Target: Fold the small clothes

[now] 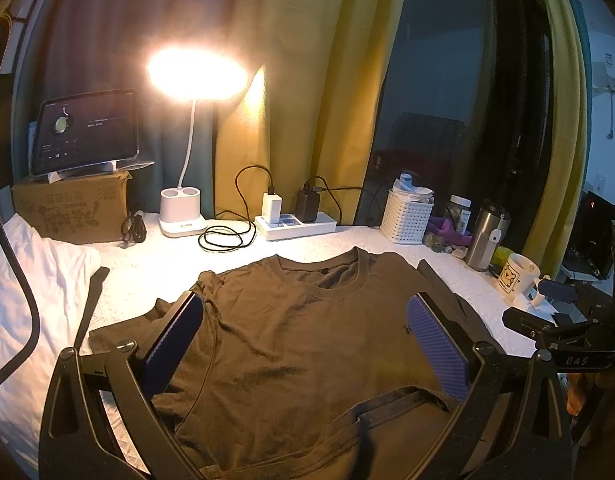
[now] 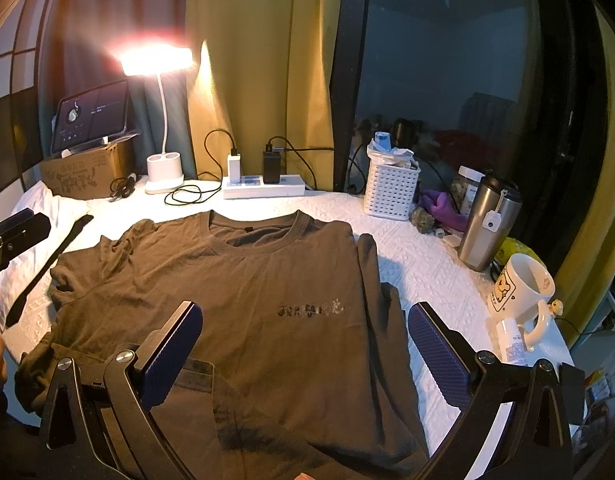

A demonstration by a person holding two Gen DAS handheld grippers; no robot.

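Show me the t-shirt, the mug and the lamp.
t-shirt [image 2: 243, 280], right wrist view, chest fabric.
mug [image 2: 523, 288], right wrist view, outer side wall.
lamp [image 1: 183, 210], left wrist view, white base.

Brown short-sleeved T-shirt as I see it, spread front-up on the white quilted surface, round neckline toward the far edge, small dark printed lettering on the chest, right side folded inward, left sleeve rumpled, bottom hem partly turned up
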